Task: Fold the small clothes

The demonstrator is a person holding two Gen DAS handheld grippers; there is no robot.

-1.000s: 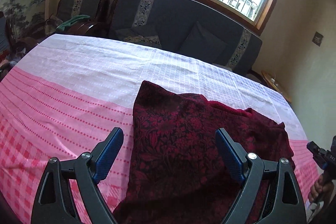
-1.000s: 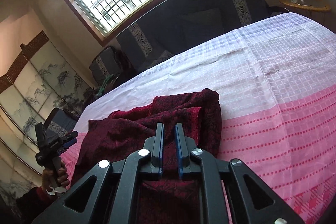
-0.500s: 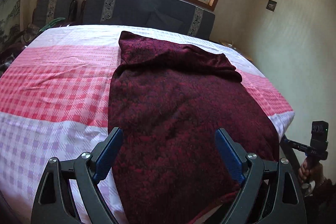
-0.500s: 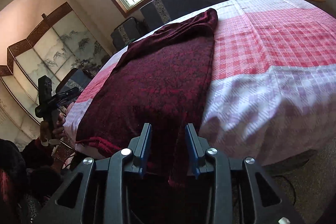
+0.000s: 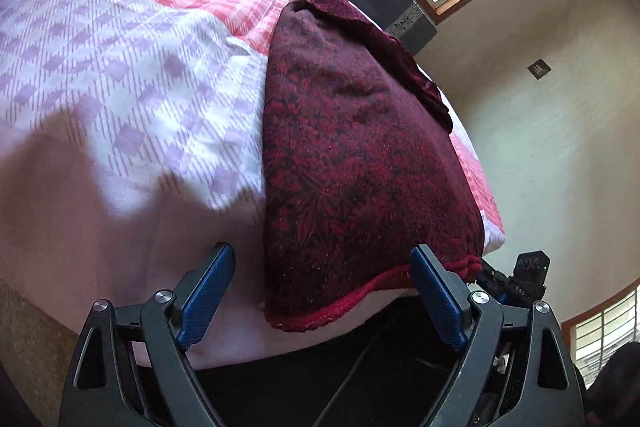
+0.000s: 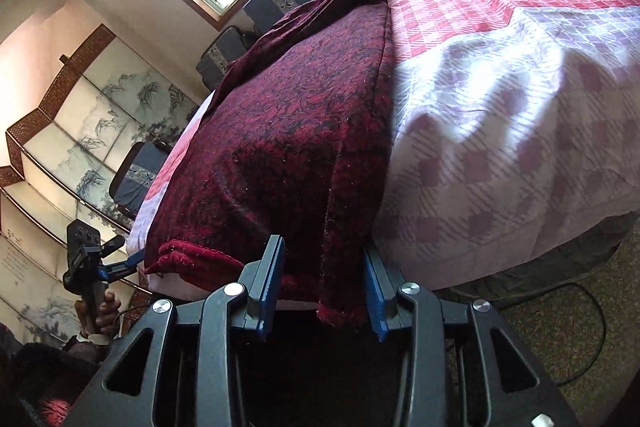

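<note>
**Garment stretched out on the bed, right jaws letting go of the corner**

Bed w/ pink-and-lilac checked cover (image 5: 132, 75) fills both views. On it I've got the dark red patterned garment (image 5: 360, 155) laid lengthwise, far end bunched toward the sofa by the window, near hem (image 5: 340, 303) draped just over the bed's front edge.

Step, as I read it: spreading/flattening done, folding proper not begun.

My right gripper (image 6: 324, 283) sits at the hem's right corner; its jaws have just been opening, cloth hangs between them, pads look off the fabric, so released. My left gripper (image 5: 320, 295) is wide apart, holding nothing, hem's left corner just ahead between the fingers.

Next, prob.: re-grip both near corners evenly, lift and carry them toward the far end for a half fold. Need matched height so edges line up; cloth looks thick, may slip.
</note>
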